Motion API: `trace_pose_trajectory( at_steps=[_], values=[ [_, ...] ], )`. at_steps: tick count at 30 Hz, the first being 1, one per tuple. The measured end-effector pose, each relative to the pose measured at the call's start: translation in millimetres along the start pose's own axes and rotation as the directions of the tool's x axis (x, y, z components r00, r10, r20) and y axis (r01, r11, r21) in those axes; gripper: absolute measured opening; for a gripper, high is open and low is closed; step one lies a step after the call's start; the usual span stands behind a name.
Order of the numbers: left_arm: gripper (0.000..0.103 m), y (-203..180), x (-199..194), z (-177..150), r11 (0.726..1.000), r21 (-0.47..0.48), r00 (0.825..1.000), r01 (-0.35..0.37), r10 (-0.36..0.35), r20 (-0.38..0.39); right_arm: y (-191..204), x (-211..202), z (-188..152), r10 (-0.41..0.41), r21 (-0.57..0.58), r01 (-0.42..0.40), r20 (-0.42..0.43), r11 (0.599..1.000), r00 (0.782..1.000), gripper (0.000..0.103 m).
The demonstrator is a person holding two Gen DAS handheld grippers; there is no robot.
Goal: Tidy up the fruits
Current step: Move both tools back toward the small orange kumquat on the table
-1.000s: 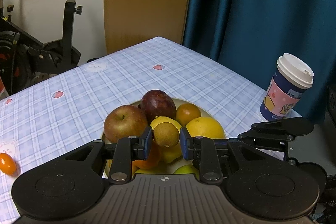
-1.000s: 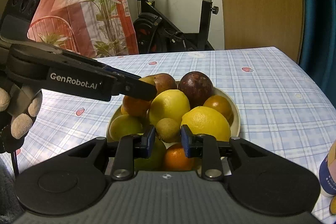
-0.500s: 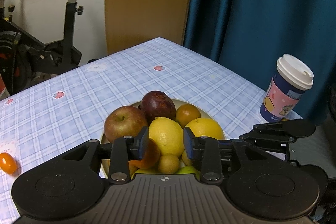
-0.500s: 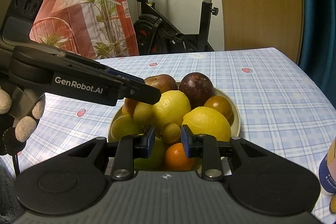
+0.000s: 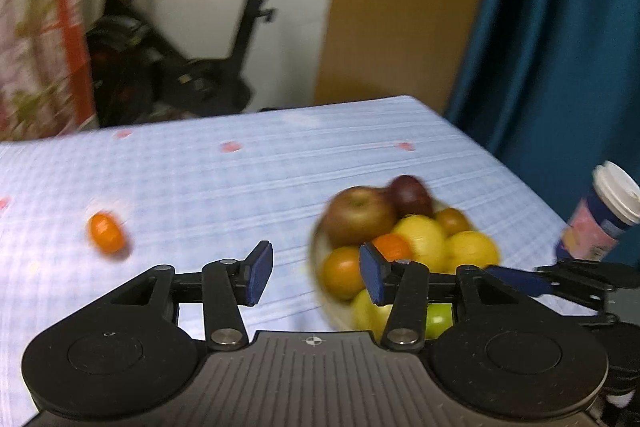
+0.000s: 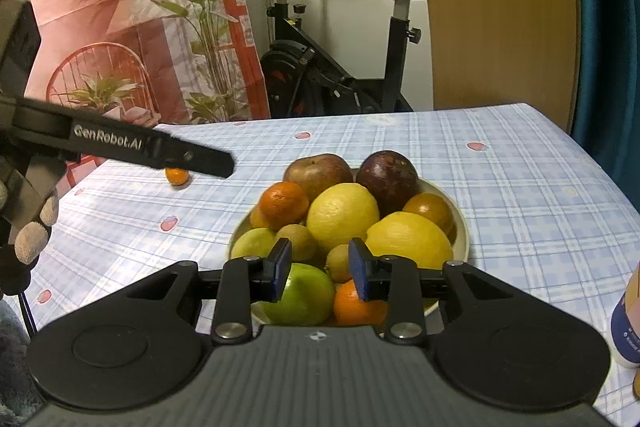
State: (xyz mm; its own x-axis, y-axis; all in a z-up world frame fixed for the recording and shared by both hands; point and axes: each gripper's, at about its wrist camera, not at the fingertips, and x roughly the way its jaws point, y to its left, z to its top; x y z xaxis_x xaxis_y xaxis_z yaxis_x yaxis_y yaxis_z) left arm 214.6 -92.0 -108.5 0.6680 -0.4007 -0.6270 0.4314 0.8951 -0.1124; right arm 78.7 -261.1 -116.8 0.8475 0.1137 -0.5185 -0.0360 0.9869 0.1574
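A cream bowl [image 6: 462, 227] holds several fruits: a red apple [image 6: 318, 173], a dark plum [image 6: 387, 175], lemons [image 6: 342, 217], oranges, a green apple [image 6: 304, 293] and small brown fruits [image 6: 338, 263]. The bowl [image 5: 320, 247] sits right of centre in the blurred left wrist view. A small orange fruit [image 5: 105, 231] lies alone on the tablecloth, also seen in the right wrist view [image 6: 177, 175]. My left gripper [image 5: 314, 273] is open and empty, left of the bowl. My right gripper [image 6: 319, 269] is open and empty above the bowl's near side.
A lidded paper cup [image 5: 600, 217] stands right of the bowl; its edge shows in the right wrist view [image 6: 628, 323]. The checked tablecloth [image 6: 520, 187] ends at a far edge. An exercise bike [image 6: 320, 67] and a blue curtain [image 5: 560, 47] stand beyond.
My left gripper let the small brown fruit go into the bowl, opened wide and swung left toward the lone orange fruit. My right gripper opened a little wider and stayed over the bowl.
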Motion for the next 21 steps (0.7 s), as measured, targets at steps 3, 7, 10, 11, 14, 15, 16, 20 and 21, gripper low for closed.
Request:
trace_pose_trajectory(
  at_steps=[3, 7, 10, 11, 14, 15, 16, 20, 21],
  values=[
    [0.051, 20.9, -7.4, -0.4, 0.998, -0.053, 0.999, -0.042, 0.042, -0.010, 2.8, 0.2, 0.6, 0.000, -0.004, 0.000, 0.002, 1.000, 1.000, 0.034],
    [0.050, 51.2, -26.9, 5.5, 0.988, -0.123, 0.995, -0.096, 0.099, 0.014, 5.1, 2.0, 3.1, -0.005, -0.003, 0.005, -0.003, 1.000, 1.000, 0.034],
    [0.050, 71.7, -42.0, 12.8, 0.977, -0.171, 0.990, -0.126, 0.134, 0.035, 6.9, 3.2, 6.7, -0.002, -0.009, 0.002, -0.005, 1.000, 1.000, 0.034],
    [0.050, 79.2, -47.4, 15.6, 0.974, -0.182, 0.989, -0.132, 0.143, 0.044, 8.3, 3.6, 8.0, 0.000, -0.012, 0.000, -0.005, 1.000, 1.000, 0.034],
    [0.050, 100.0, -60.2, 26.4, 0.965, -0.219, 0.984, -0.144, 0.163, 0.072, 12.5, 9.4, 19.2, 0.029, -0.019, -0.029, -0.002, 0.999, 1.000, 0.034],
    [0.050, 104.6, -63.8, 29.9, 0.963, -0.228, 0.983, -0.145, 0.167, 0.081, 14.7, 11.2, 24.6, 0.035, -0.025, -0.034, 0.003, 0.999, 0.999, 0.034],
    [0.050, 110.2, -66.5, 34.1, 0.961, -0.233, 0.981, -0.148, 0.172, 0.090, 17.1, 13.2, 31.1, 0.040, -0.033, -0.039, 0.011, 0.999, 0.999, 0.034],
    [0.050, 129.2, -71.2, 52.2, 0.964, -0.220, 0.977, -0.152, 0.181, 0.117, 25.1, 23.8, 58.4, 0.068, -0.051, -0.066, 0.039, 0.997, 0.997, 0.037],
    [0.050, 135.9, -71.9, 56.9, 0.965, -0.215, 0.977, -0.150, 0.178, 0.117, 29.7, 28.1, 66.7, 0.074, -0.061, -0.071, 0.046, 0.996, 0.996, 0.037]
  ],
)
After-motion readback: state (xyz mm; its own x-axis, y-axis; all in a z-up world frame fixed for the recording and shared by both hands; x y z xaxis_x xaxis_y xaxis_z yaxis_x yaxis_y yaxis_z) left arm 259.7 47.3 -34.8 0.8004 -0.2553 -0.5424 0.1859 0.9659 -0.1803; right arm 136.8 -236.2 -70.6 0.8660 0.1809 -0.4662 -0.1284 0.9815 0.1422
